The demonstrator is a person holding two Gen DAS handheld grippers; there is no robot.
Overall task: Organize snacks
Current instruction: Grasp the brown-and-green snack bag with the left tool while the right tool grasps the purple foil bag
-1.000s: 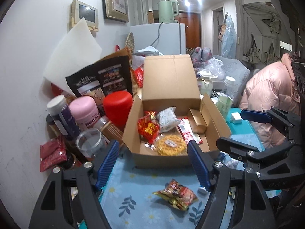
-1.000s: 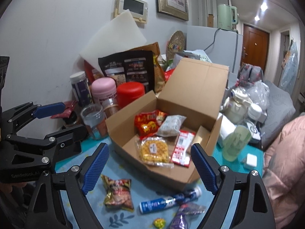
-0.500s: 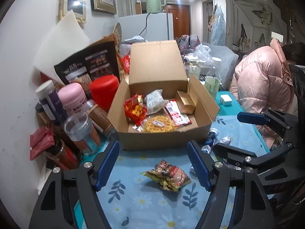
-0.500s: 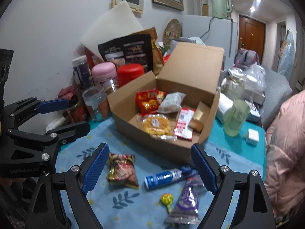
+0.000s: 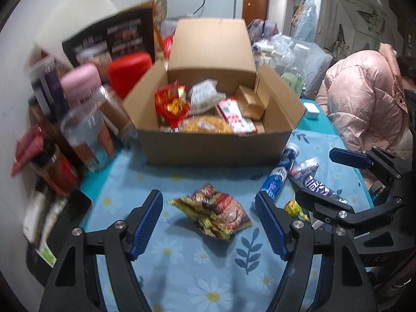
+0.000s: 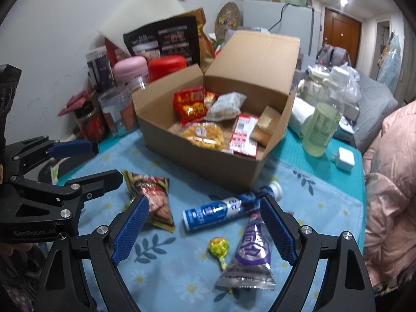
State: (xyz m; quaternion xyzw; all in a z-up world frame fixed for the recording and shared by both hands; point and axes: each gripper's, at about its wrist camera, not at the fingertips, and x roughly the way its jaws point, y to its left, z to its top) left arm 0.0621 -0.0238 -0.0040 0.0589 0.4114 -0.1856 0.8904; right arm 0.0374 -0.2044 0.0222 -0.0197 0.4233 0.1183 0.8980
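While hanging over the blue flowered counter (image 5: pixel 182 273), gripping nothing: left gripper (image 5: pixel 208 200) with jaws released and spread, right gripper (image 6: pixel 204 202) with jaws released and spread wider.

Standing at the back of the counter with its lid flap tipped up: a cardboard box (image 5: pixel 213 150). Lying inside, crowded together: a red packet (image 5: pixel 171 104) at the back left, a white-grey packet (image 5: pixel 205 95) just beside it, a clear bag of yellow snacks (image 5: pixel 205 126) against the front wall, a red-and-white packet (image 5: pixel 234 117) to its right, and a small brown carton (image 5: pixel 251 101) leaning in the right corner.

Clustering left of the box against the wall: a pink-lidded jar (image 5: pixel 80 80), a red-lidded jar (image 5: pixel 130 70) and a clear tub (image 5: pixel 85 135), this last possibly holding something reddish-brown, though blurring too much in the left wrist view for certainty.

Lying loose on the counter in front of the box, outside it: a red-and-gold snack packet (image 5: pixel 215 213), sitting between the left jaws and a little ahead of their tips, touching neither. Resting between the right jaws: a blue tube (image 6: pixel 215 212), slanting across the gap near the tips; a purple-and-silver pouch (image 6: pixel 249 257), lying close along the inner face of the right-hand jaw; and a wrapped lollipop (image 6: pixel 219 248) just beside the pouch. Pressing on none of them.
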